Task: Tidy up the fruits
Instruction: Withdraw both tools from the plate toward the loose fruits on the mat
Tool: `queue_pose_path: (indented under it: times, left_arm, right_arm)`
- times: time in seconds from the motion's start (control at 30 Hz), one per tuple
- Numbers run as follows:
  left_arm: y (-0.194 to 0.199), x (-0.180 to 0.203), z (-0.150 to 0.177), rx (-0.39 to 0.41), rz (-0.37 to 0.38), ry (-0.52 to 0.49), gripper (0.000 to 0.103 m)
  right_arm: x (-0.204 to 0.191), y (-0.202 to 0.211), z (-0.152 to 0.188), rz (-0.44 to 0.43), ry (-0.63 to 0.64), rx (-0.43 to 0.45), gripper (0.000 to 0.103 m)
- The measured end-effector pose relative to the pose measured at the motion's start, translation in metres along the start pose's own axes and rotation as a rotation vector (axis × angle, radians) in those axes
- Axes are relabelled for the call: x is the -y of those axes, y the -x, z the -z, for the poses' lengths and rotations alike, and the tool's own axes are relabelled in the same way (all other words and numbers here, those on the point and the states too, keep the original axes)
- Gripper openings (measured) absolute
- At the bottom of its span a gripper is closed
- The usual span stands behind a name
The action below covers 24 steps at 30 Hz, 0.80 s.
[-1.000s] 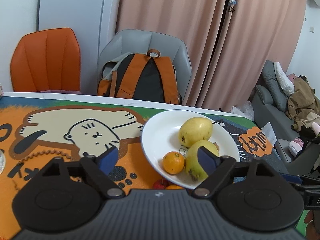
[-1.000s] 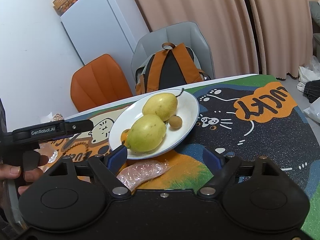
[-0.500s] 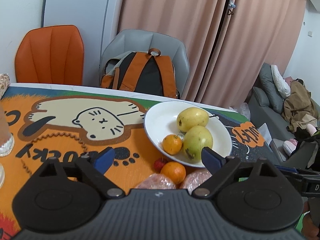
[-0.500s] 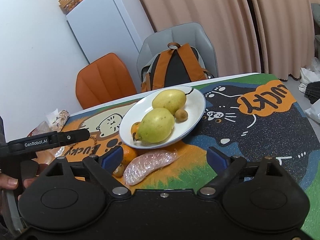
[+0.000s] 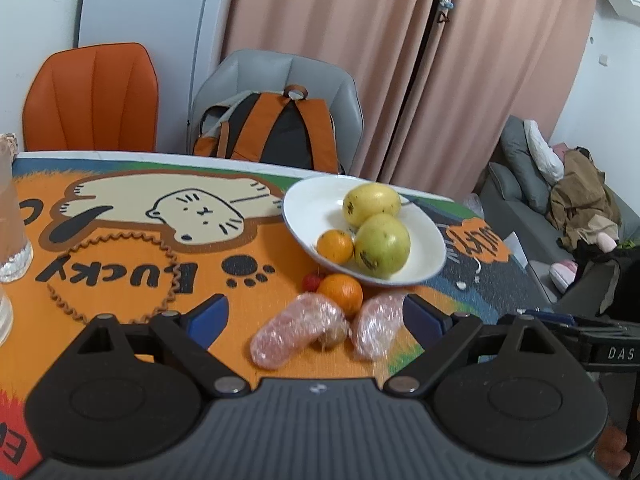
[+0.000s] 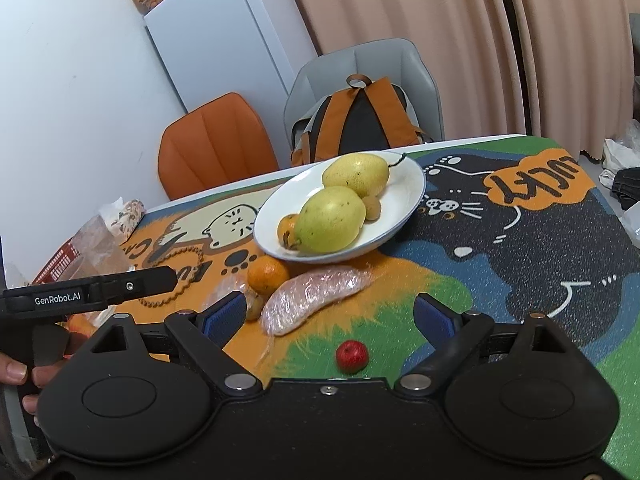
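both grippers hang back from the fruit with nothing between their jaws: the left gripper (image 5: 314, 314) and the right gripper (image 6: 328, 316) stand wide open, and their jaws have just been opening.

the white round plate (image 6: 404, 184) sits on the cartoon-cat printed surface (image 6: 520, 240) and holds two yellow-green pears (image 6: 332, 220), a small orange (image 5: 335, 246) and a small brown round fruit (image 6: 372, 205).

loose in front of the plate lie a second orange (image 5: 341, 291), two pink fruits wrapped in clear film (image 5: 298, 330), a small brown fruit (image 5: 334, 336) wedged between them, and a small red fruit (image 6: 352, 355).

the next pick is probably one of these. the red fruit lies centred just ahead of the right jaws, so it looks the easiest. approach low, straddle it evenly, close gently since it may roll. the film looks slippery: grip the wrapped pieces mid-body. set each fruit in the bare left part of the plate, clear of the pears.
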<state>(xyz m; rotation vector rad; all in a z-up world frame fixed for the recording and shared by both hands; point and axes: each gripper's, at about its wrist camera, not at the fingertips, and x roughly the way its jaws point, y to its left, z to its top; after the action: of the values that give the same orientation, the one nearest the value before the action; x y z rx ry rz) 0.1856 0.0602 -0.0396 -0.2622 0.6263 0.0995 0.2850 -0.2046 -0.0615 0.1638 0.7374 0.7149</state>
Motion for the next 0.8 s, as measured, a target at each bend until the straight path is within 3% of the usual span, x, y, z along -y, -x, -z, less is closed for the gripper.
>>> queue_pose_path:
  times: [0.17, 0.63, 0.8]
  left_arm:
    - [0.004, -0.002, 0.006, -0.009, -0.004, -0.01, 0.093]
    - [-0.006, -0.013, 0.019, -0.029, -0.028, -0.002, 0.092]
    - [-0.014, -0.021, 0.02, -0.037, -0.04, 0.03, 0.091]
  right_arm:
    - [-0.003, 0.001, 0.007, 0.002, 0.008, -0.005, 0.089]
    - [-0.002, -0.017, 0.023, 0.01, 0.011, -0.054, 0.063]
    - [0.004, -0.029, 0.026, 0.014, -0.003, -0.074, 0.06]
